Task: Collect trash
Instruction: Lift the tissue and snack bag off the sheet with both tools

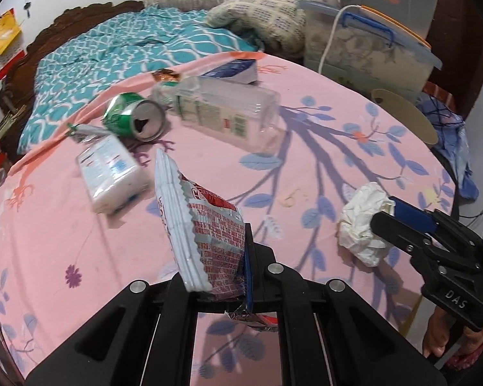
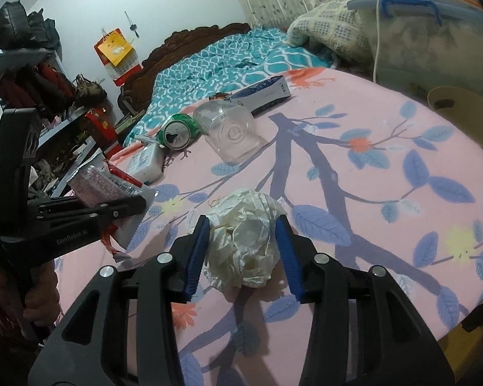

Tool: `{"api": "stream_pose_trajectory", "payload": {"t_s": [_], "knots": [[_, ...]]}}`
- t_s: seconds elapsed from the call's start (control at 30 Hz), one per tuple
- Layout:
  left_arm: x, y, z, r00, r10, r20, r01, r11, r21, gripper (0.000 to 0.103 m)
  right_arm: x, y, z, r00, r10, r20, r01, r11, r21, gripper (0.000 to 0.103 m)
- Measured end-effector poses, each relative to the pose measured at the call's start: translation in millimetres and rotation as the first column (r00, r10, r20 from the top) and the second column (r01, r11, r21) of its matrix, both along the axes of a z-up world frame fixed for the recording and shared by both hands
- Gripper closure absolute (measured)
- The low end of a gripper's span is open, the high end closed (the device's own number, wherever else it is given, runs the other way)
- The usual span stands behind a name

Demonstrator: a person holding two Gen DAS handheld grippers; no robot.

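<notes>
Wrapper (image 1: 209,228) pinched in left gripper (image 1: 223,292) above table (image 1: 306,167); right gripper (image 2: 243,244) spread around tissue ball (image 2: 244,241) — not yet clamped. Still lying — can (image 1: 135,119), bottle (image 1: 228,112), tissue pack (image 1: 112,173), box (image 1: 235,70).

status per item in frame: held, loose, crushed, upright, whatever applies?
left gripper: shut on snack wrapper
snack wrapper: held up off the table
right gripper: open, a finger each side of tissue wad
tissue wad: crumpled, on the cloth
green can: on its side, dented, opened
clear bottle: lying down, looks empty
tissue pack: flat, loose
blue-white box: lying flat
</notes>
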State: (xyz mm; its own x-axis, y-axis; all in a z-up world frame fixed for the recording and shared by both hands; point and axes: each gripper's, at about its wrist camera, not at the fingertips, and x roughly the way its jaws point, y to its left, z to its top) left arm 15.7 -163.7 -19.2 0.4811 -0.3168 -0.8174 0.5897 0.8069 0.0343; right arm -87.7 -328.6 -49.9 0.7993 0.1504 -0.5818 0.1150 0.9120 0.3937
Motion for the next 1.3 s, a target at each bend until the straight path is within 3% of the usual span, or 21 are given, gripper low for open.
{"api": "stream_pose_trajectory", "payload": {"t_s": [0.2,0.83,1.13,1.2,1.23,1.3], "knots": [[1.0,9.8,-2.1,0.999,0.037,0.009,-0.037,0.999,0.002,0.097,3.0,5.3,1.0,1.000,0.004,-0.003,-0.004,1.000,-0.006,0.044],[3.1,21.0,-3.8,0.995,0.086,0.056,-0.088,0.996,0.028,0.096,13.5,12.5,-5.5,1.000,0.001,-0.031,-0.001,1.000,-0.010,0.029],[3.4,21.3,-5.6,0.994,0.093,0.058,-0.095,0.995,0.036,0.096,15.3,12.6,-8.8,0.999,-0.003,-0.039,0.002,1.000,-0.025,0.029],[3.8,21.4,-5.6,0.994,0.093,0.060,-0.095,0.995,0.037,0.096,15.6,12.3,-9.6,0.999,-0.007,-0.042,0.006,0.999,-0.035,0.035],[3.5,21.3,-5.5,0.994,0.094,0.064,-0.096,0.995,0.040,0.096,16.0,12.2,-10.2,0.999,-0.009,-0.046,0.007,0.999,-0.043,0.048],[3.4,20.8,-4.6,0.993,0.095,0.075,-0.099,0.994,0.045,0.095,15.7,10.2,-10.0,0.999,-0.006,-0.046,0.004,0.999,-0.035,0.054]]}}
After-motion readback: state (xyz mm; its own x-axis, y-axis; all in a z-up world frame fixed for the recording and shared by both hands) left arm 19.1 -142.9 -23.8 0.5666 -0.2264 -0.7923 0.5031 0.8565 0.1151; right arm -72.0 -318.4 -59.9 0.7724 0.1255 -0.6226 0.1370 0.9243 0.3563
